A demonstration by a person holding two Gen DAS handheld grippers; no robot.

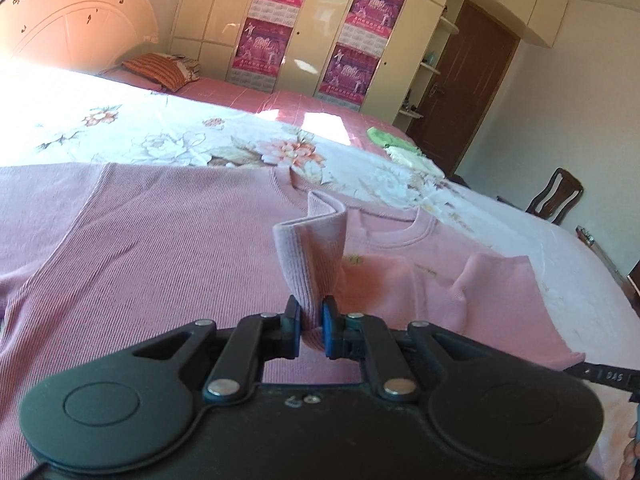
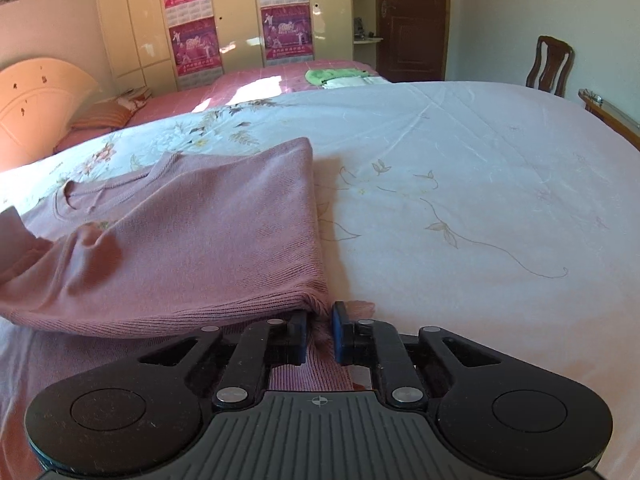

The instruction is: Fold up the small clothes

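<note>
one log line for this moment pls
left gripper: shut on sleeve cuff | right gripper: shut on hem corner | pink sweater: on bed, partly folded

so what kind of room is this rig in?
A home bedroom, most likely: a bed with a flowered sheet, a curved headboard, and a tall wardrobe with posters on its doors. A pink sweater lies on the bed.

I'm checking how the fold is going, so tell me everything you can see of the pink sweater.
The pink sweater is a fine-ribbed knit with a round banded neckline, lying mostly flat on the floral bedsheet. The left gripper is shut on a ribbed cuff or edge that stands up in a curled strip. The right gripper is shut on a bunched corner of the hem, which is lifted slightly there.
</note>
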